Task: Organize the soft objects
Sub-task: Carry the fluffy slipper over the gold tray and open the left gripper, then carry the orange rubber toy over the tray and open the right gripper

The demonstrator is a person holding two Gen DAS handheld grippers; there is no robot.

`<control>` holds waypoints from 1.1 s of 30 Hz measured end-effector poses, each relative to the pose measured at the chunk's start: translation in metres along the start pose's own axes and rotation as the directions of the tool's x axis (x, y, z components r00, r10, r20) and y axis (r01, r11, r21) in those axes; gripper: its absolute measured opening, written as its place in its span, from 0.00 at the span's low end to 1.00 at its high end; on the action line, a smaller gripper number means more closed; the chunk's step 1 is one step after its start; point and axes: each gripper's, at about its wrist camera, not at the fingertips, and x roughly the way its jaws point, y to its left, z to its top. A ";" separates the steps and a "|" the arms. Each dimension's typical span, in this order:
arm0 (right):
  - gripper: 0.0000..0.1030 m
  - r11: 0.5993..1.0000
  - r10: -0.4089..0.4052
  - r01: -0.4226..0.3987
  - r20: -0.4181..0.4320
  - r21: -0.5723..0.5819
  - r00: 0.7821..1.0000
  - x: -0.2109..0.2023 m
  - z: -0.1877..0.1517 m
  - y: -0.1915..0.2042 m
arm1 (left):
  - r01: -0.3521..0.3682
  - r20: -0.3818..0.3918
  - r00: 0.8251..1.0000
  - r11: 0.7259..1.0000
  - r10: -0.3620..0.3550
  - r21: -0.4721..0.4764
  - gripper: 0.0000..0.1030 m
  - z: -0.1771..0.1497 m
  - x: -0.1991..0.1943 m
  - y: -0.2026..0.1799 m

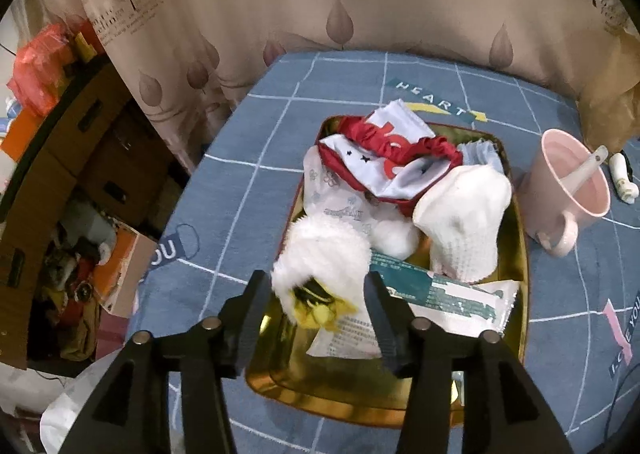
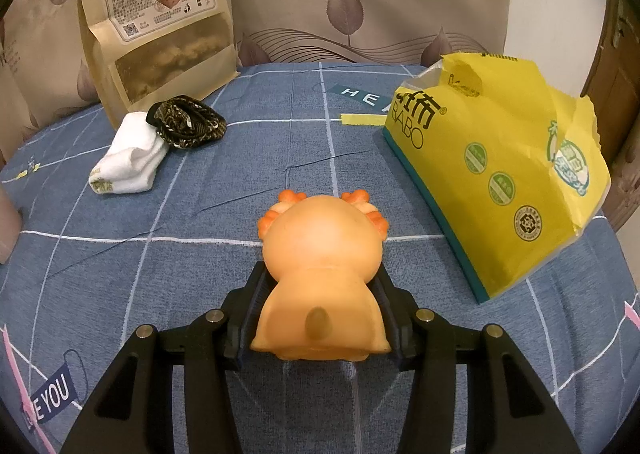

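In the left wrist view a gold tray (image 1: 520, 254) holds several soft things: a red and white cloth (image 1: 384, 158), a white sock (image 1: 464, 210), a cotton ball (image 1: 394, 238), packets, and a white fluffy toy (image 1: 324, 258) with a yellow part. My left gripper (image 1: 316, 290) is open above the tray's near end, its fingers either side of the fluffy toy without gripping it. In the right wrist view my right gripper (image 2: 320, 286) is shut on an orange squishy animal toy (image 2: 320, 254), held just above the blue checked cloth (image 2: 160, 254).
A pink mug (image 1: 568, 194) with a spoon stands right of the tray. A white sock (image 2: 132, 162) and a dark braided band (image 2: 186, 126) lie far left, before a brown snack bag (image 2: 160, 22). A yellow tissue pack (image 2: 500, 166) lies at right. Boxes clutter the floor (image 1: 80, 214).
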 end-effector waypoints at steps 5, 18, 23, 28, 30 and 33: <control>0.45 1.000 -0.002 0.002 0.000 -0.002 1.000 0.000 0.001 0.001 | 0.033 0.060 0.998 0.999 -0.034 0.019 0.55 -0.002 -0.021 -0.007; 0.42 0.999 -0.035 0.034 -0.010 -0.043 0.999 -0.010 0.001 0.004 | 0.112 0.101 0.989 0.993 -0.109 -0.033 0.55 -0.026 -0.038 -0.030; 0.42 0.999 -0.021 0.021 -0.013 -0.047 1.000 -0.027 -0.001 0.019 | 0.081 0.139 0.988 0.996 -0.074 -0.042 0.55 -0.030 -0.043 -0.030; 0.42 0.996 0.031 -0.031 0.004 -0.085 0.999 -0.054 0.003 0.051 | 0.083 0.131 0.989 0.995 -0.076 -0.053 0.55 -0.031 -0.039 -0.024; 0.42 0.993 0.065 -0.064 0.008 -0.104 0.998 -0.063 0.006 0.069 | 0.079 0.129 0.989 0.995 -0.071 -0.059 0.55 -0.031 -0.039 -0.021; 0.43 0.983 0.113 -0.110 0.016 -0.148 0.993 -0.074 0.011 0.101 | 0.088 0.134 0.988 0.993 -0.077 -0.080 0.55 -0.031 -0.041 -0.015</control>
